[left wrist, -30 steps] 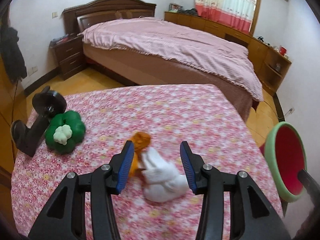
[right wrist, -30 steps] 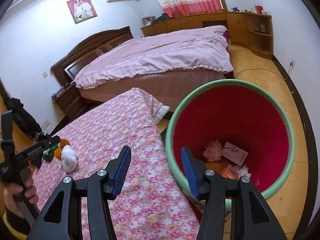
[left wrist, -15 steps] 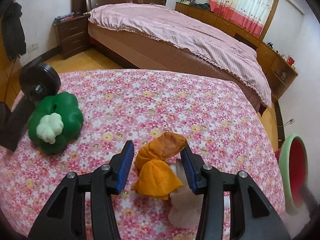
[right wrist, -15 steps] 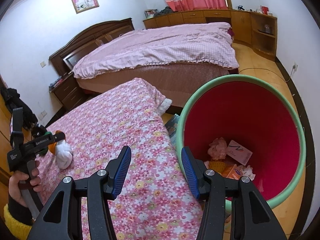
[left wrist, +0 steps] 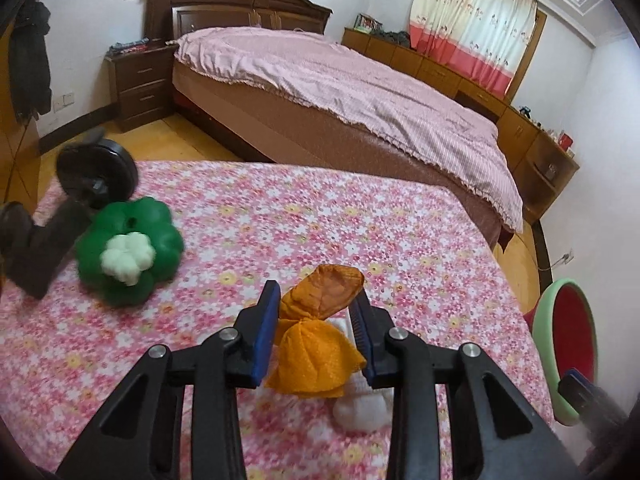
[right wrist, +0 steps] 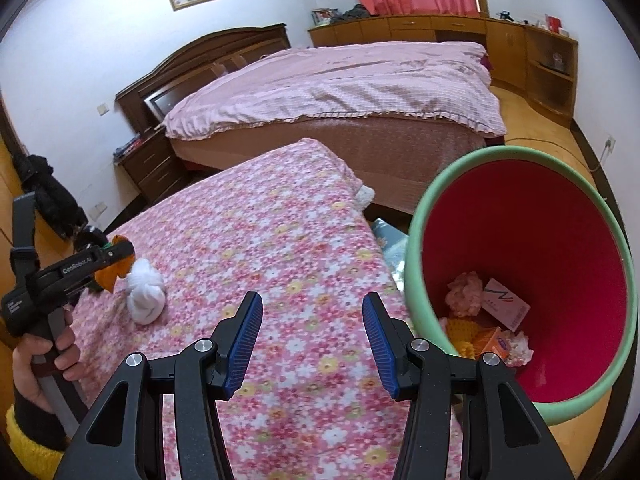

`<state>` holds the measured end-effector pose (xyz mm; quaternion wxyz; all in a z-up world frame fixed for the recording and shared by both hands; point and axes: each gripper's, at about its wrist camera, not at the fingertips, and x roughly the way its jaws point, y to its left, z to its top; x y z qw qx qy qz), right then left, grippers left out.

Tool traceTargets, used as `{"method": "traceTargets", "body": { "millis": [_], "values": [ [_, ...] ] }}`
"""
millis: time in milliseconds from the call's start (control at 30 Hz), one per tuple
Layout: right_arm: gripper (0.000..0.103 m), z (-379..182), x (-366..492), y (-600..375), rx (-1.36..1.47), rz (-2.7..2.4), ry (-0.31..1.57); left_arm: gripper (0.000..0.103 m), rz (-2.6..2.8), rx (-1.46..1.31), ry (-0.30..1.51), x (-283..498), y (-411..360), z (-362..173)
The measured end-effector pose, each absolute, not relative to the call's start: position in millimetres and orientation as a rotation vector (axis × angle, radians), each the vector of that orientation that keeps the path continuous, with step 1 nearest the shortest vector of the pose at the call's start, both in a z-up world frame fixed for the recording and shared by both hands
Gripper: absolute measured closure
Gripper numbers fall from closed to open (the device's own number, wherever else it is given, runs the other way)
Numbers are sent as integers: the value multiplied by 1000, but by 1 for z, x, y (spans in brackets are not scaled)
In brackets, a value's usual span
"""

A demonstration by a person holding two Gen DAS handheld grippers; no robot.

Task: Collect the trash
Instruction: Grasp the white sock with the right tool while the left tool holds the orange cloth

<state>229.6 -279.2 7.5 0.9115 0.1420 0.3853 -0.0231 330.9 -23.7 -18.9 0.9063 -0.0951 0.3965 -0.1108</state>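
An orange crumpled wrapper (left wrist: 316, 336) sits between the blue pads of my left gripper (left wrist: 316, 332), which has closed on it above the floral tablecloth. A white wad (left wrist: 362, 410) lies on the cloth just below and right of it; it also shows in the right wrist view (right wrist: 146, 294). My right gripper (right wrist: 312, 340) is open and empty over the table's right side, beside the red bin with the green rim (right wrist: 416, 240), which holds several scraps. The left gripper (right wrist: 120, 256) shows at far left in the right wrist view.
A green plush with a white centre (left wrist: 128, 250) and a black stand (left wrist: 52, 220) lie at the table's left. The flowered table (left wrist: 320, 220) ends near the bin (left wrist: 548, 320). A bed (left wrist: 340, 92) stands behind.
My left gripper moved from around the white wad to the orange wrapper and its jaws narrowed onto it. The right gripper shifted slightly; it stays open.
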Motion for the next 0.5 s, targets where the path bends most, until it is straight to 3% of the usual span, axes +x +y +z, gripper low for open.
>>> {"method": "traceTargets", "body": {
  "millis": [500],
  "values": [
    [50, 9, 255, -214, 265, 129, 834, 68, -151, -181, 784, 270, 18, 2]
  ]
}}
